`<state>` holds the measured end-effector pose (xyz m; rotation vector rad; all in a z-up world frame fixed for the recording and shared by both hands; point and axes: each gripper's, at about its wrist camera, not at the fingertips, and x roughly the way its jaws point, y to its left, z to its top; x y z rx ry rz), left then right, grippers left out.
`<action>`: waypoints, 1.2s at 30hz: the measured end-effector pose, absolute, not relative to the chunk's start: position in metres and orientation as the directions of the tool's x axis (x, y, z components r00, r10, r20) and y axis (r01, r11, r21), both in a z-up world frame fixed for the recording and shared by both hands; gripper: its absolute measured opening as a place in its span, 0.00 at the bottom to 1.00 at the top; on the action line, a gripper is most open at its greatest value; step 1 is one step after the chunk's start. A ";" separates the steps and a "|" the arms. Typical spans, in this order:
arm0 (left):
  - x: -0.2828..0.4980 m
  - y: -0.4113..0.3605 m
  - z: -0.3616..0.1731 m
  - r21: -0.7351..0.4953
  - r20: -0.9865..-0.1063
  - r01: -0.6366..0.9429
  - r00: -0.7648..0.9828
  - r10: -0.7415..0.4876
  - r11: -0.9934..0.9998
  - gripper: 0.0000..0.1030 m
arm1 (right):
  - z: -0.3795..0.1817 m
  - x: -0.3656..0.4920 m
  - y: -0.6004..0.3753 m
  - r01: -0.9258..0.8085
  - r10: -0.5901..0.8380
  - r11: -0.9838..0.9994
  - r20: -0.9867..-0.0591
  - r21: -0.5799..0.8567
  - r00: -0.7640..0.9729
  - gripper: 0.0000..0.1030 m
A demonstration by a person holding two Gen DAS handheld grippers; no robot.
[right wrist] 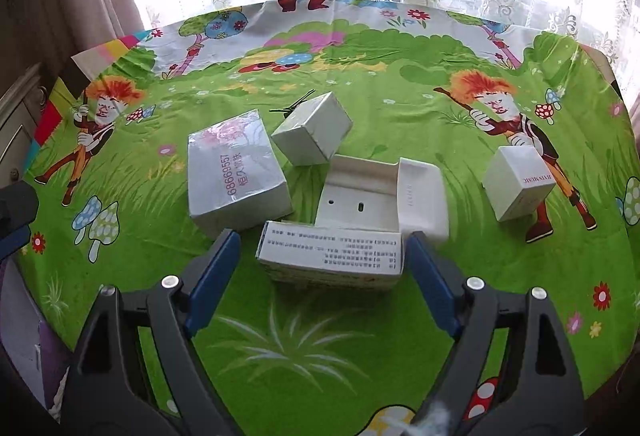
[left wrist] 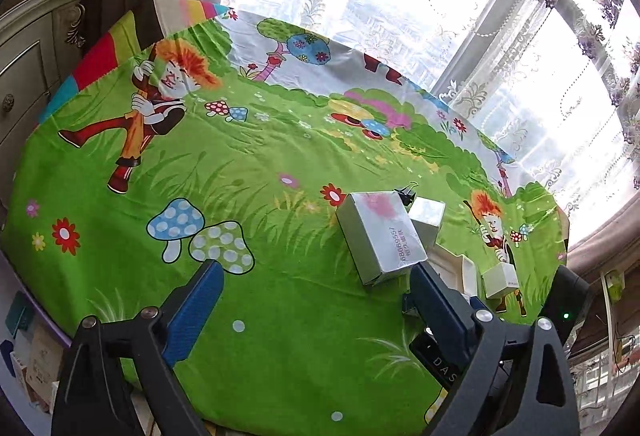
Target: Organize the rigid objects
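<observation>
Presently the printed box (right wrist: 332, 252) is framed by the right gripper (right wrist: 320, 256), jaws apart; closing is judged next. Left gripper (left wrist: 316, 300) is held agape, empty.

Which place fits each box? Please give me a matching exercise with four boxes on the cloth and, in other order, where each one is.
Things:
1. box with red digits
2. flat box with small printed text
3. open white box
4. small white box

Places:
A. alone at the right, on the cartoon figure
B. between the right gripper's fingers
C. farthest left of the group
D. in the middle, just behind the text box

Pairs: 1-C, 2-B, 3-D, 4-A
</observation>
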<state>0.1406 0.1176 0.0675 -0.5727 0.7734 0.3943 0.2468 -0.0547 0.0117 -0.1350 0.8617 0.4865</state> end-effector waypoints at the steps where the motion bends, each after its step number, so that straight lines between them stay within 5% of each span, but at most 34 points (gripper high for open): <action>1: 0.147 0.116 0.067 -0.344 -0.745 -0.524 0.657 0.114 0.779 0.93 | 0.010 0.248 -0.055 -0.460 0.358 0.884 -0.758 0.086 0.546 0.84; 5: 0.172 0.110 0.066 -0.360 -0.751 -0.516 0.654 0.085 0.777 0.93 | 0.008 0.251 -0.058 -0.456 0.364 0.885 -0.756 0.098 0.544 0.76; 15: 0.210 0.103 0.059 -0.356 -0.770 -0.502 0.636 0.057 0.788 0.93 | 0.009 0.248 -0.068 -0.452 0.414 0.877 -0.739 0.166 0.532 0.76; 26: 0.298 0.077 0.053 -0.330 -0.819 -0.201 0.548 -0.173 0.922 0.93 | 0.025 0.241 -0.096 -0.402 0.463 0.878 -0.680 0.261 0.569 0.76; 36: 0.354 0.069 0.040 -0.274 -0.899 -0.103 0.381 -0.217 0.956 0.85 | 0.025 0.251 -0.110 -0.363 0.464 0.883 -0.671 0.298 0.578 0.76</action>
